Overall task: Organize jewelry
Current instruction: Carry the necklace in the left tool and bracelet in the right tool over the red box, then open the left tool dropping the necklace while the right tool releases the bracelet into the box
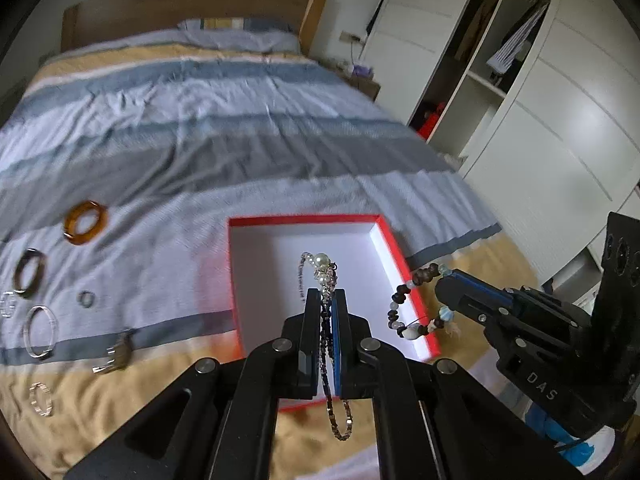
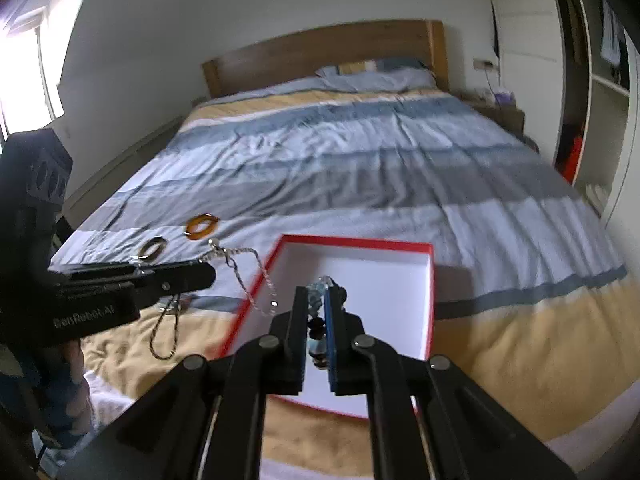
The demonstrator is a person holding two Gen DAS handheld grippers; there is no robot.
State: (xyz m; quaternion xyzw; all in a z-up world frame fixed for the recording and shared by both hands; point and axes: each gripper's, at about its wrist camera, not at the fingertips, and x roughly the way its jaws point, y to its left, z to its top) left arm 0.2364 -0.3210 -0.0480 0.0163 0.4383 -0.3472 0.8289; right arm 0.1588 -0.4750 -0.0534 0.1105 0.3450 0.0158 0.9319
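Observation:
A red box with a white inside (image 1: 280,248) lies open on the bed; it also shows in the right wrist view (image 2: 392,272). My left gripper (image 1: 326,294) is shut on a silver chain necklace with pearls (image 1: 322,268), held above the box; the chain hangs down in loops (image 2: 256,276). My right gripper (image 2: 318,292) is shut on a bracelet of dark brown and pale blue beads (image 1: 408,308), which dangles over the box's right edge. The right gripper (image 1: 442,284) sits to the right of the left one.
Loose jewelry lies on the striped bedspread left of the box: an amber bangle (image 1: 85,223), a dark bangle (image 1: 29,272), a small ring (image 1: 86,299), a silver bangle (image 1: 39,332), a clasp piece (image 1: 116,354). A white wardrobe (image 1: 540,100) stands to the right.

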